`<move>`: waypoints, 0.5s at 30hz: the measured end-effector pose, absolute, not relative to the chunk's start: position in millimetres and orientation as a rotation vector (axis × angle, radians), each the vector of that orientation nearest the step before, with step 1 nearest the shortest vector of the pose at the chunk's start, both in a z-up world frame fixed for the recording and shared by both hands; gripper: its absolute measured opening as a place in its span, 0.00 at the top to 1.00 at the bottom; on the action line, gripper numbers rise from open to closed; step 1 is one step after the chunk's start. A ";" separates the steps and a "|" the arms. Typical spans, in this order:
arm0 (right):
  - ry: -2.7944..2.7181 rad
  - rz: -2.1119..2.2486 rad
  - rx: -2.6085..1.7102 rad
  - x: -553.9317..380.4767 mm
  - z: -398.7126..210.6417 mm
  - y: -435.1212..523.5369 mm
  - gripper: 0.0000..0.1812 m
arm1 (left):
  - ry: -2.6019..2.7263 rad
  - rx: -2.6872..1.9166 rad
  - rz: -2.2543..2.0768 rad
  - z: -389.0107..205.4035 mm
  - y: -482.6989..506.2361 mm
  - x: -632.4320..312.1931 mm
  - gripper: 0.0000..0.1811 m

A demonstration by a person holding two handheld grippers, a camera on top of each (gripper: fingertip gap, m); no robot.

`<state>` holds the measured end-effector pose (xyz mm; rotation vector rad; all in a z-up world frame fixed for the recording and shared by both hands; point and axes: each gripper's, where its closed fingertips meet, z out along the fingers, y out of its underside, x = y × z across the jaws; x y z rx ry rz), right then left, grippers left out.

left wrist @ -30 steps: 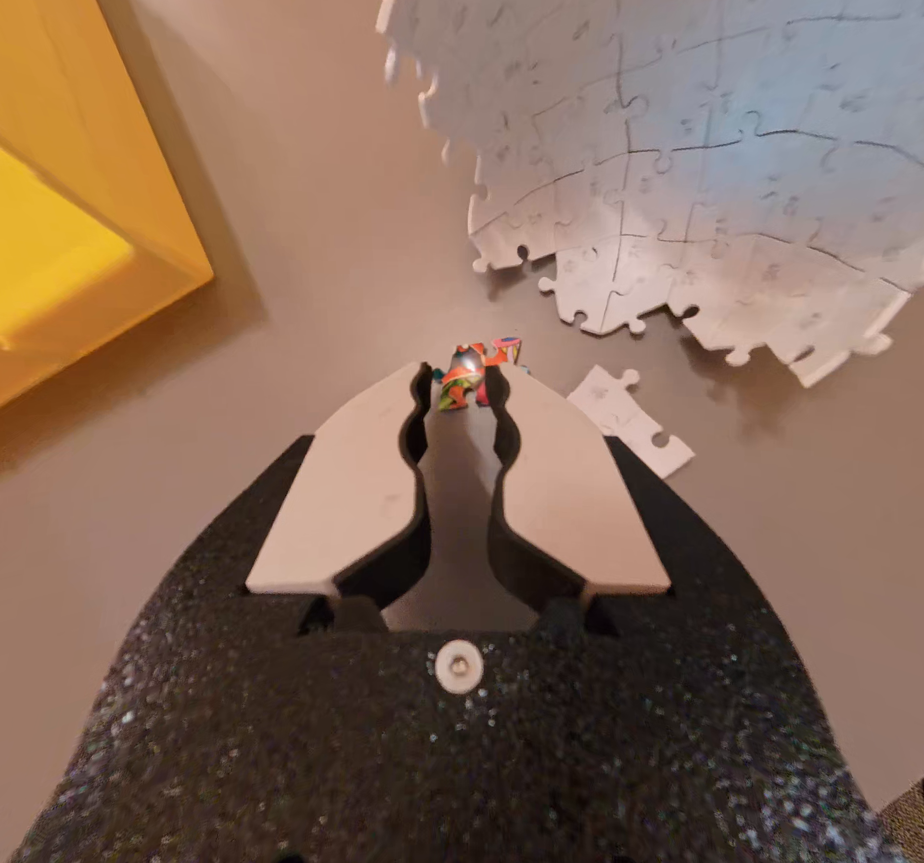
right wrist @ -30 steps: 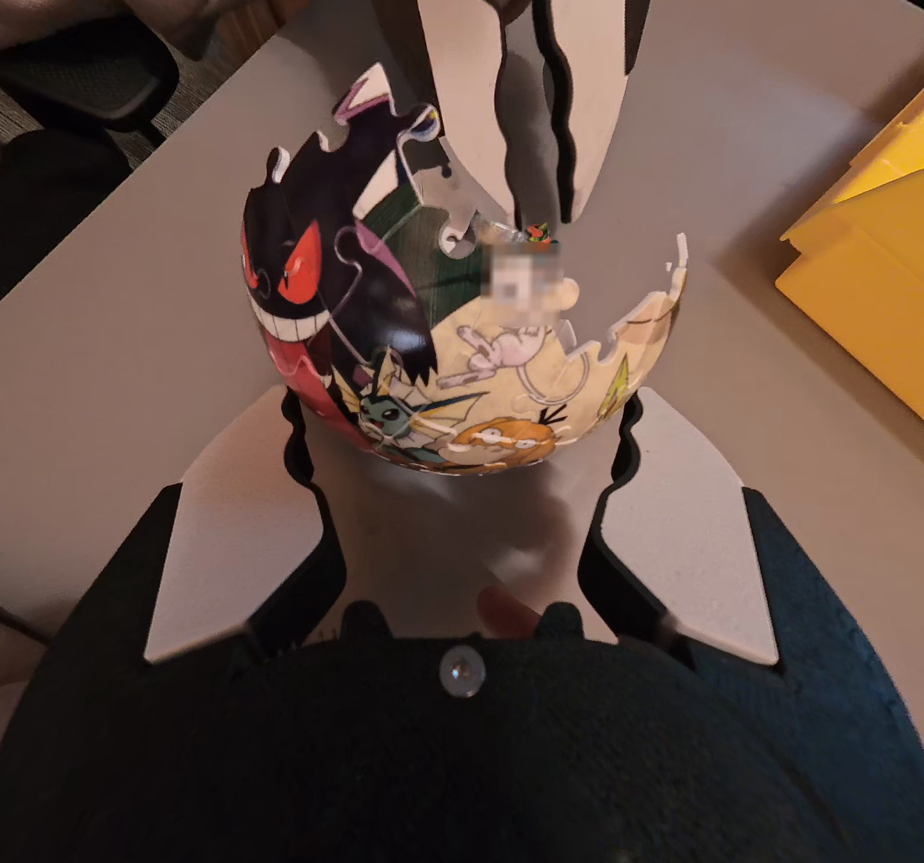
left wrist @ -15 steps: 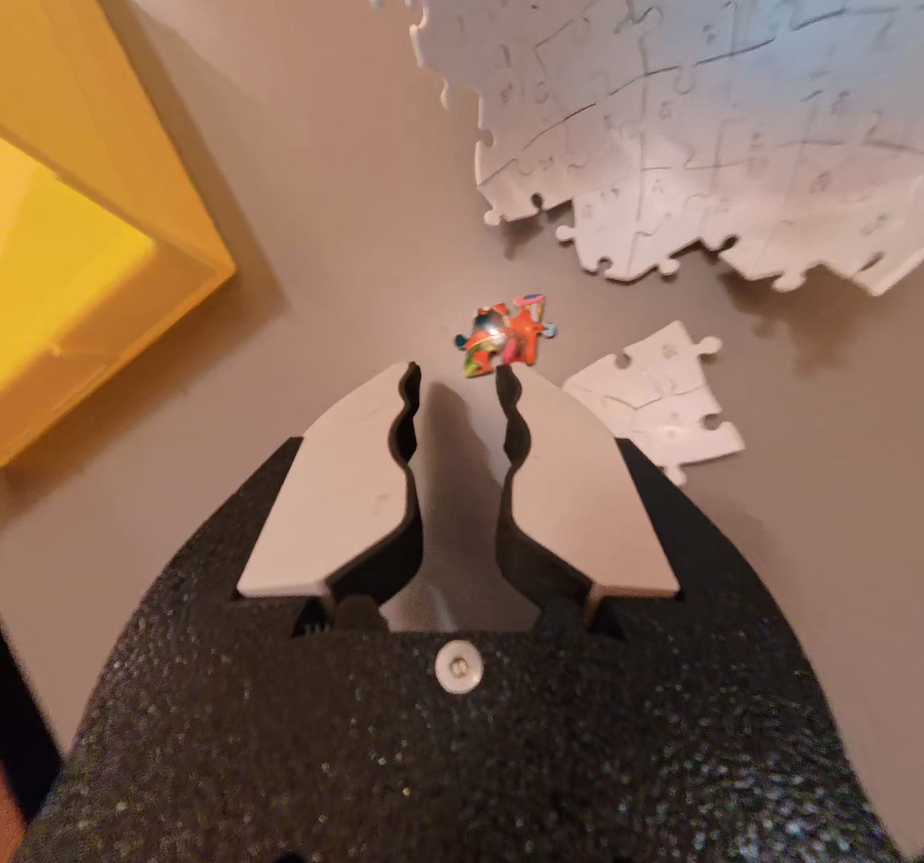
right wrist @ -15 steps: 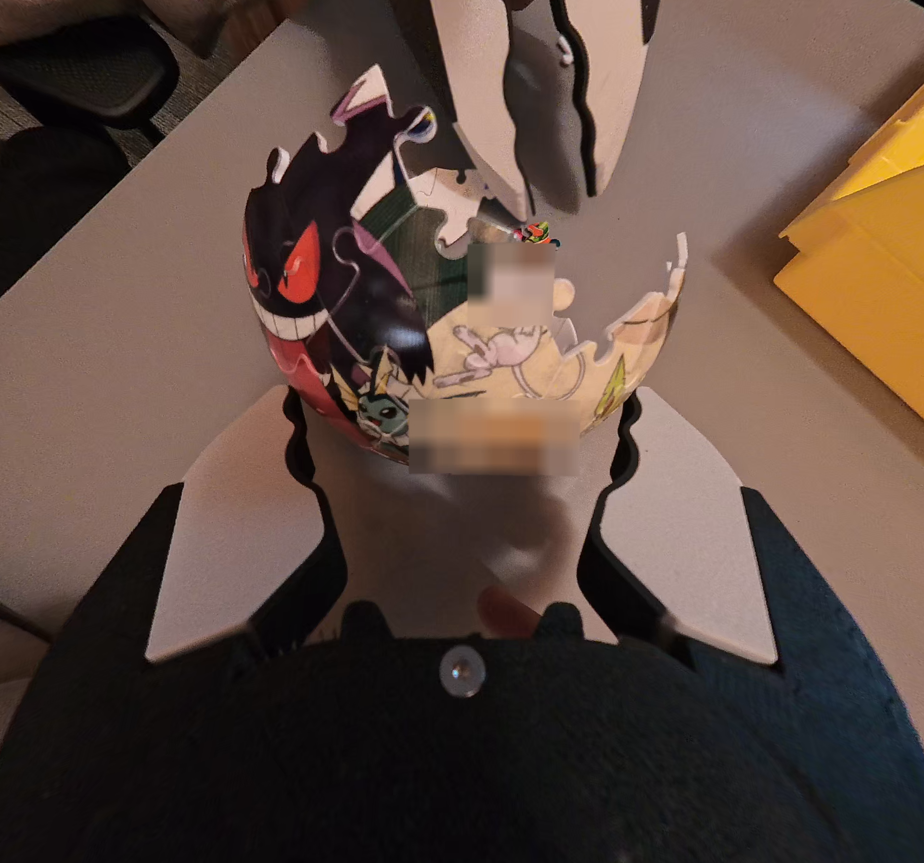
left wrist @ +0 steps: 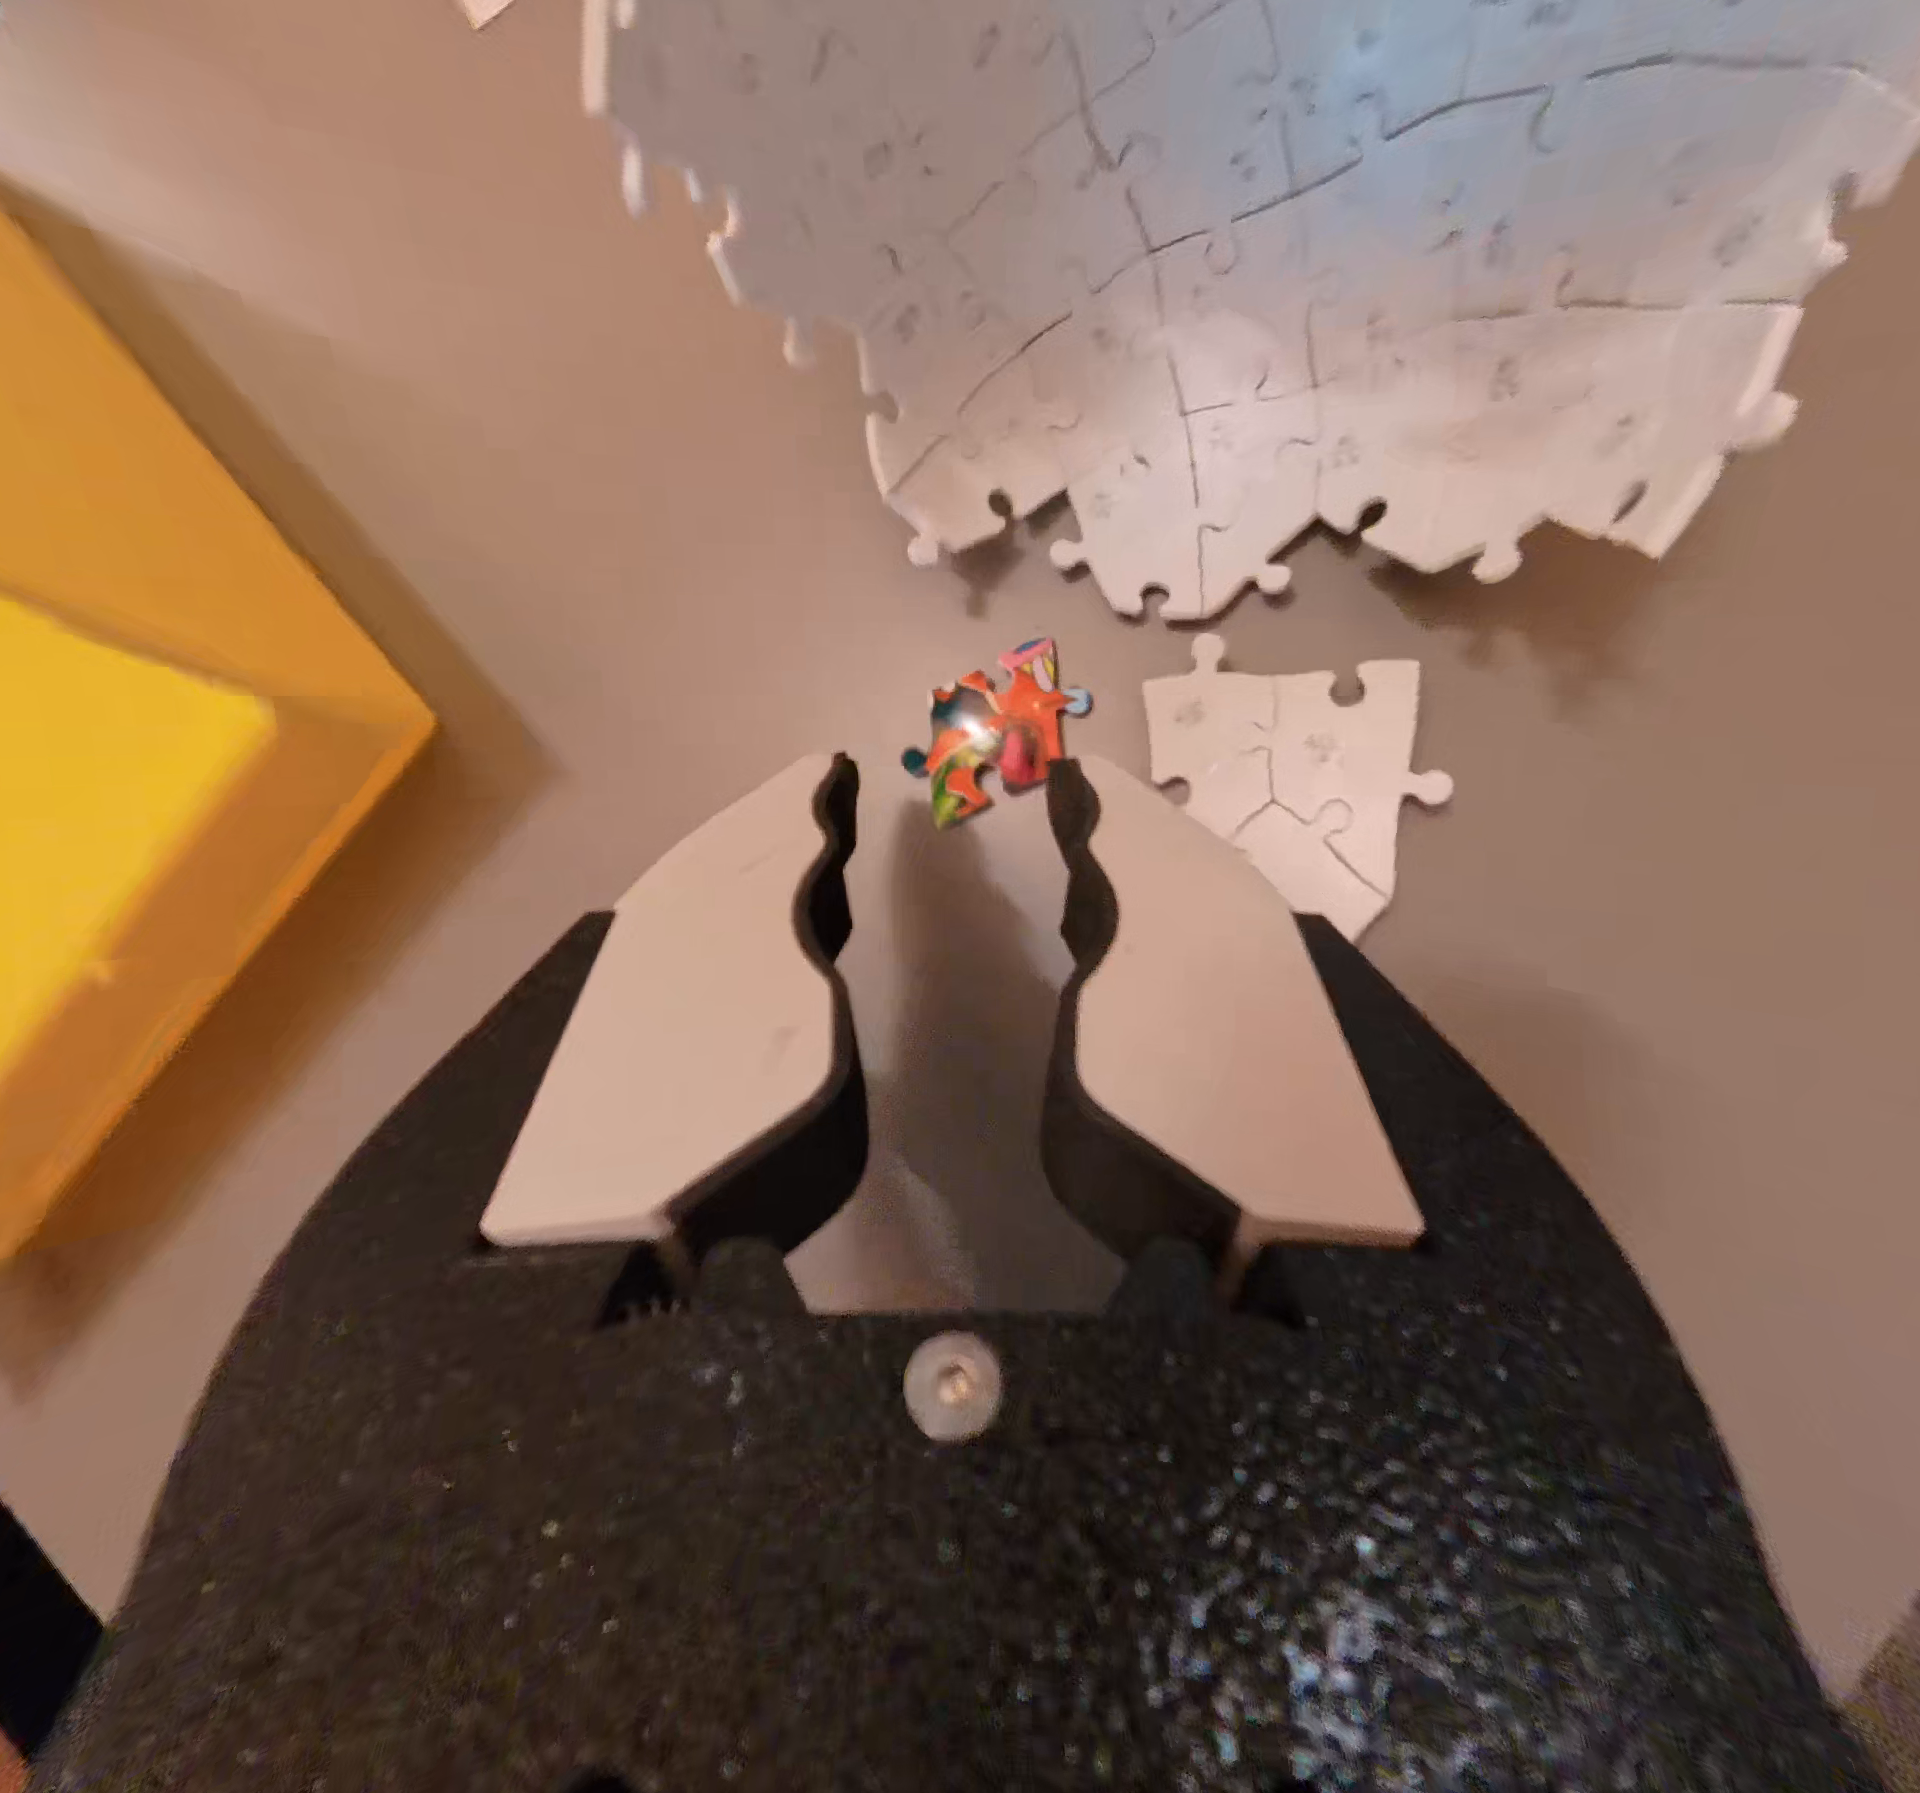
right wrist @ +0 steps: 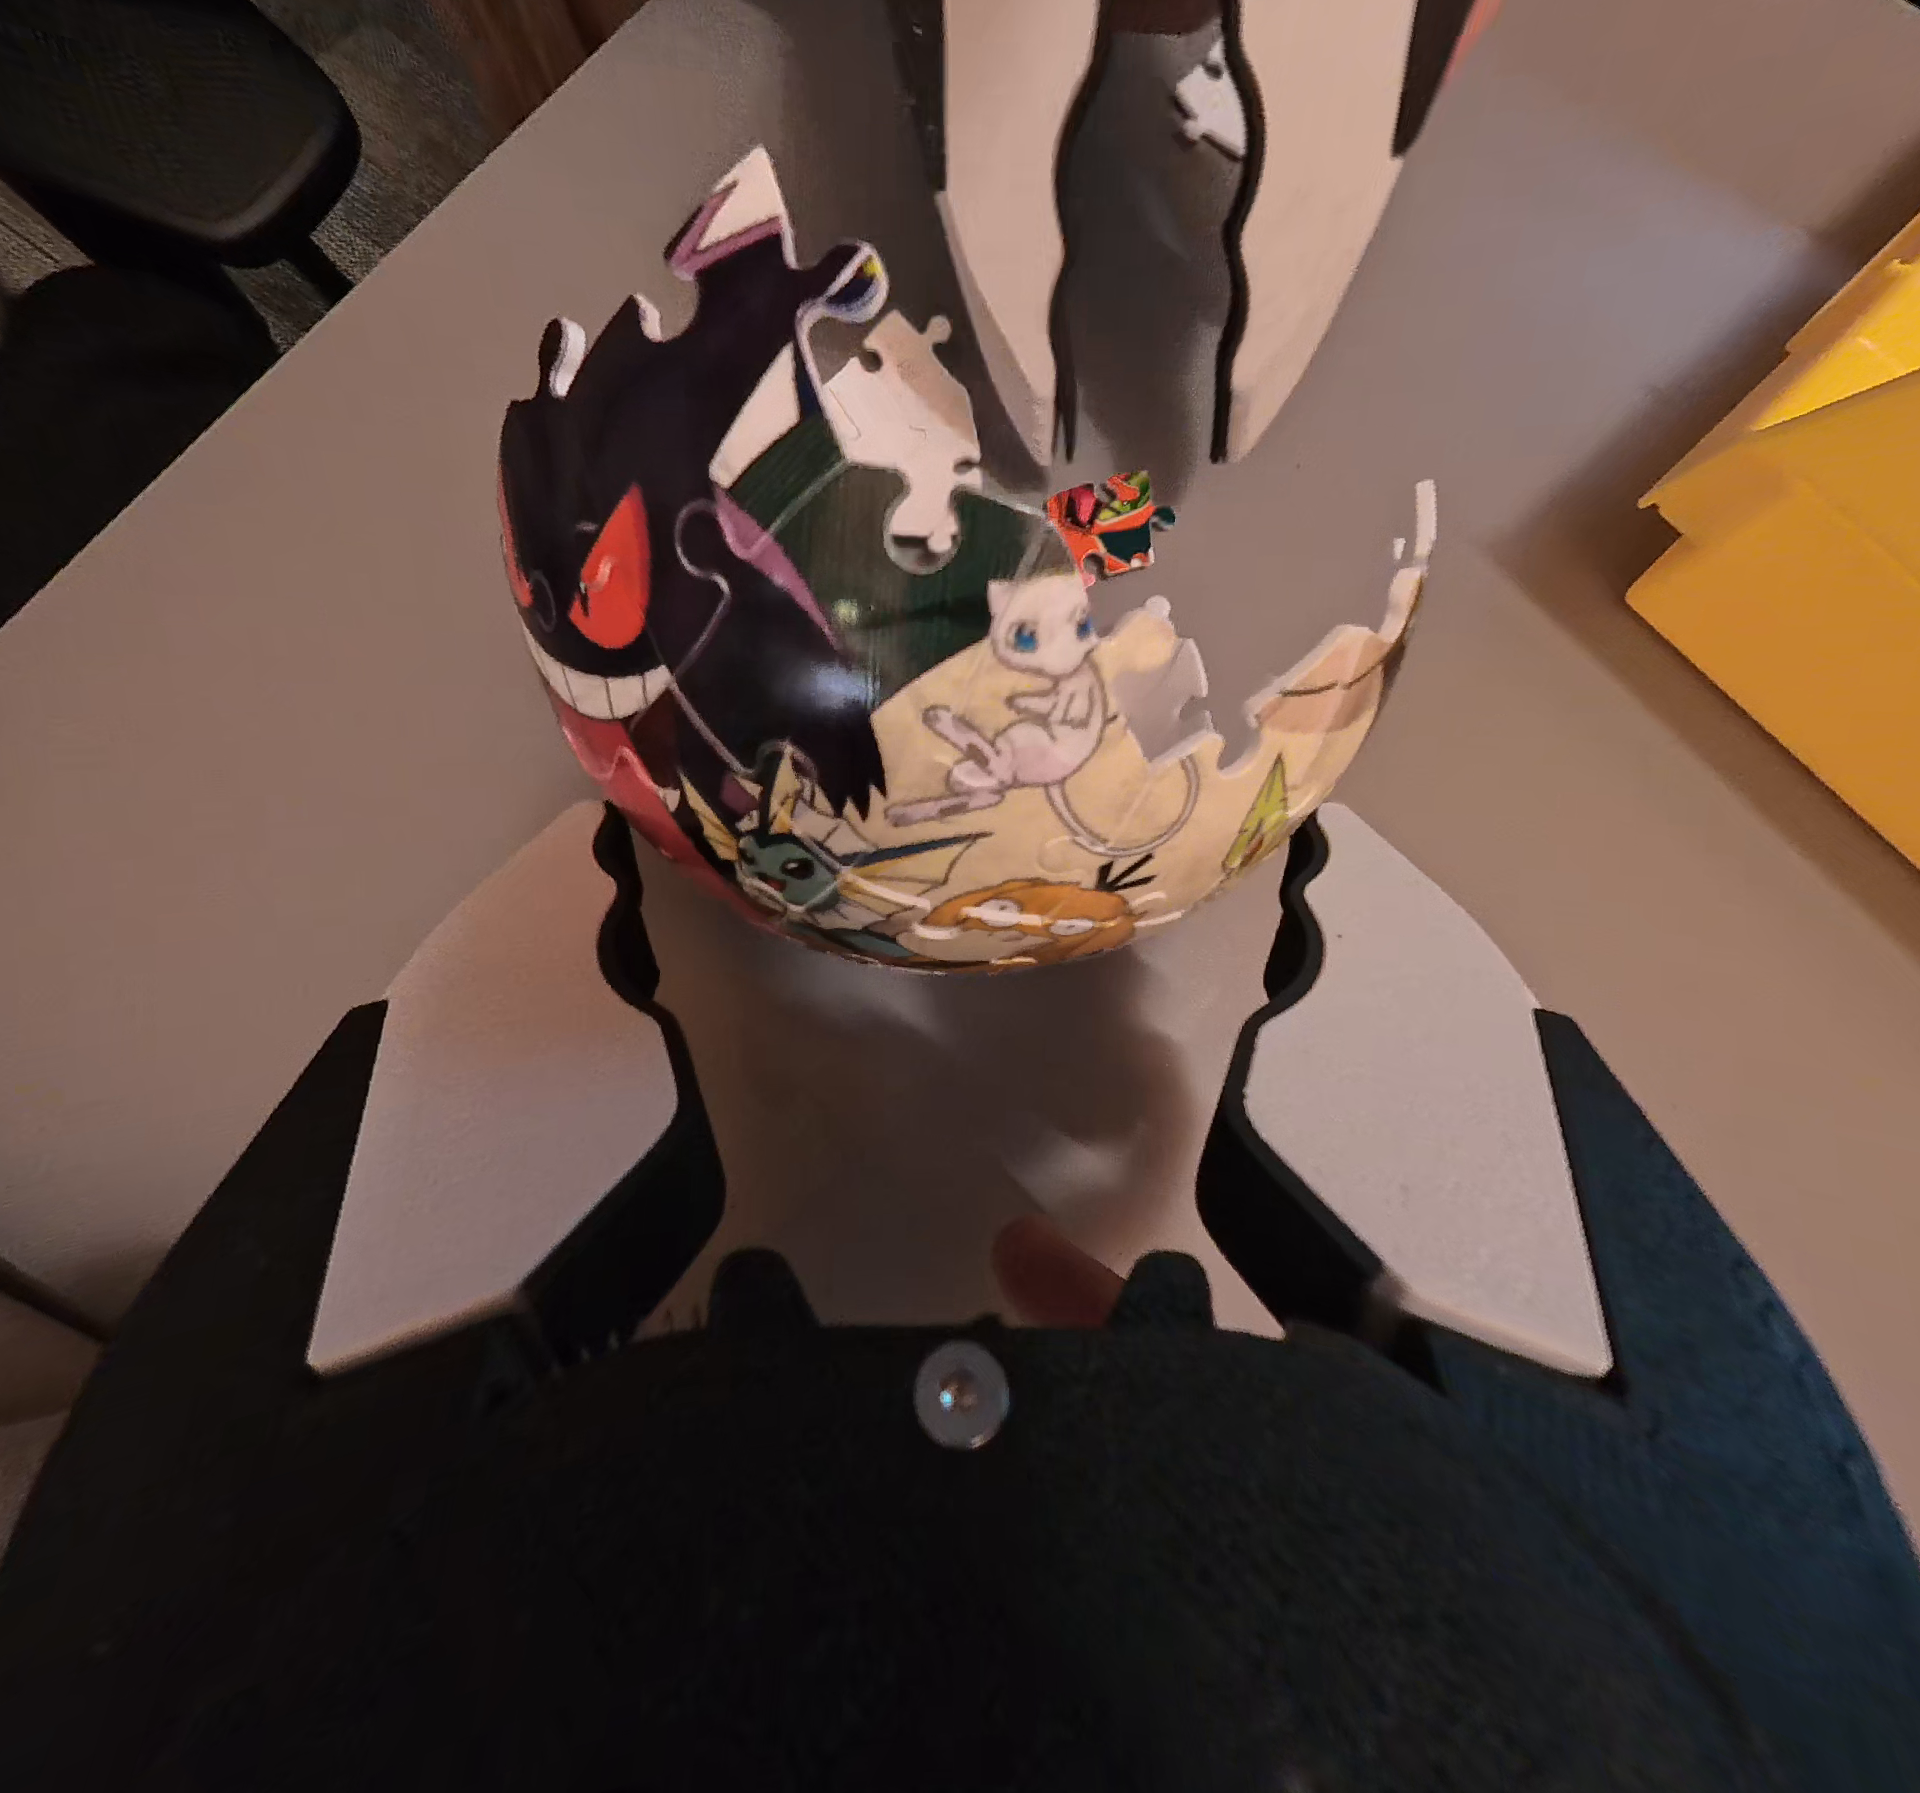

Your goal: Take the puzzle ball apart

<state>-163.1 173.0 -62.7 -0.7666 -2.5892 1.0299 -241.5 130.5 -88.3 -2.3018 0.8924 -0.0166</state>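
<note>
The puzzle ball (right wrist: 831, 704) is an open half shell with cartoon prints outside; its white inside (left wrist: 1247, 237) faces the left wrist view. My right gripper (right wrist: 956, 829) has its fingers pressed on both lower sides of the shell. My left gripper (left wrist: 948, 772) is open and empty, its fingertips just short of a small colourful piece (left wrist: 992, 730) lying on the table. In the right wrist view the left gripper (right wrist: 1143, 444) hangs above that piece (right wrist: 1107, 522), behind the shell.
A white-side-up clump of joined pieces (left wrist: 1299, 777) lies beside the colourful piece and shows behind the shell (right wrist: 914, 434). A yellow box (left wrist: 156, 704) stands at the left, also in the right wrist view (right wrist: 1818, 600). The table edge and a dark chair (right wrist: 156, 133) are beyond. The gap from one gripper's tips to the other's is roughly 11 cm.
My left gripper opened, let the colourful piece drop onto the table and pulled back a little. The right gripper and the shell have stayed put.
</note>
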 end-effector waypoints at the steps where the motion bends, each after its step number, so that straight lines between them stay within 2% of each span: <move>1: -2.590 1.028 -0.765 -163.2 -62.7 172.6 0.35 | 0.970 -2.290 -0.040 -90.3 132.3 -241.7 0.81; 5: -2.596 1.019 -0.766 -163.5 -64.3 172.3 0.36 | 1.187 -2.284 -0.111 -101.7 138.9 -239.0 0.77; 10: -2.585 1.012 -0.778 -165.6 -66.1 174.2 0.36 | 1.194 -2.339 -0.254 -105.8 135.7 -231.3 0.87; 15: -2.550 1.037 -0.781 -168.7 -62.1 175.4 0.37 | 0.923 -2.372 -0.158 -105.1 134.1 -230.8 0.89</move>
